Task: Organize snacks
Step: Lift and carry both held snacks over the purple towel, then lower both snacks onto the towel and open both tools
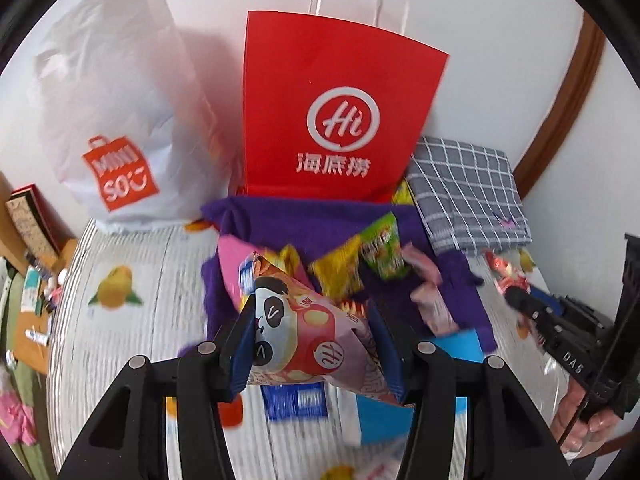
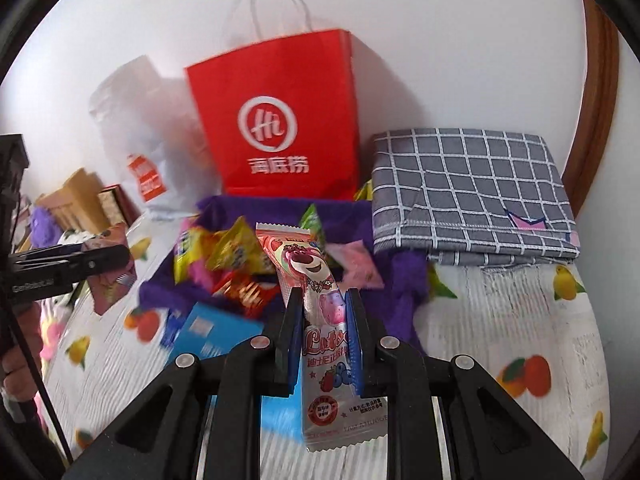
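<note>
Foil packets both held above the snack pile [image 2: 240, 268]: left tool [image 1: 316, 344] pinching a panda packet [image 1: 304, 332], right tool [image 2: 324, 332] a strawberry-bear bar [image 2: 320, 320]; slick wrappers may slip short of red bag [image 2: 276, 120].

Left tool [image 1: 316, 340] and right tool [image 2: 323, 328] each clamped, tilted downward.

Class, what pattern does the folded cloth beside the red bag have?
The folded cloth is grey with a white grid check; clearest in the right wrist view.
</note>
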